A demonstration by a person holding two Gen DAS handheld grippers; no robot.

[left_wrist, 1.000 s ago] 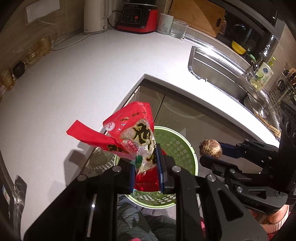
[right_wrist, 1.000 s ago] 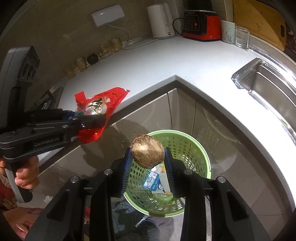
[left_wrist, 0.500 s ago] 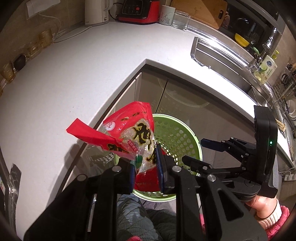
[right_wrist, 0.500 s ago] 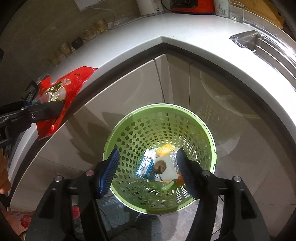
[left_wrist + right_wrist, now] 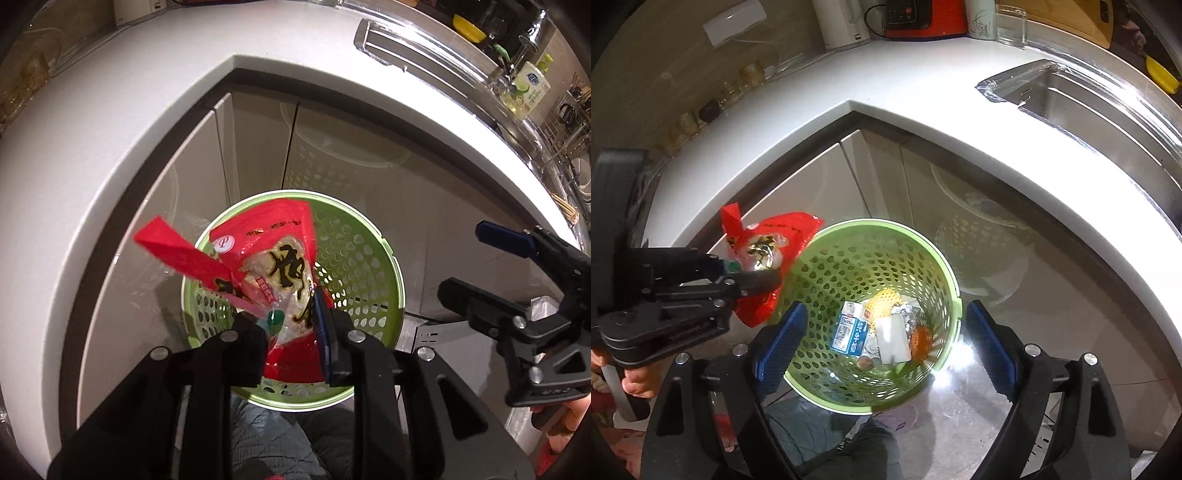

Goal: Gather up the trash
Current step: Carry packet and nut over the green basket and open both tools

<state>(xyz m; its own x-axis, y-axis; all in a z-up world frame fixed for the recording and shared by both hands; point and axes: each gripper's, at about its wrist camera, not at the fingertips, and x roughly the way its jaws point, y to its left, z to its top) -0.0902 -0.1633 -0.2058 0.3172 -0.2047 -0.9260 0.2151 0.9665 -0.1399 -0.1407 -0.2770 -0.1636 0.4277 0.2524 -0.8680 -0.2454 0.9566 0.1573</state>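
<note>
Moved over green basket (image 5: 388, 258): red bag (image 5: 280, 258) (long axis upright) | left hand-held gripper (image 5: 295, 332) clamps it | right hand-held gripper (image 5: 882, 343) wide, empty

Black left gripper (image 5: 295, 332) and right gripper (image 5: 882, 343), blue ribbed pads (image 5: 779, 341), silver screws, bare-skinned hands.

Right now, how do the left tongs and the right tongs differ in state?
The left tongs are shut on the red snack bag, while the right tongs stand wide open and hold nothing. The left tongs carry their load over the near-left rim of the green basket; the right tongs frame the basket's mouth from above, with trash lying inside. Both are black with blue pads and hover above the basket.
</note>
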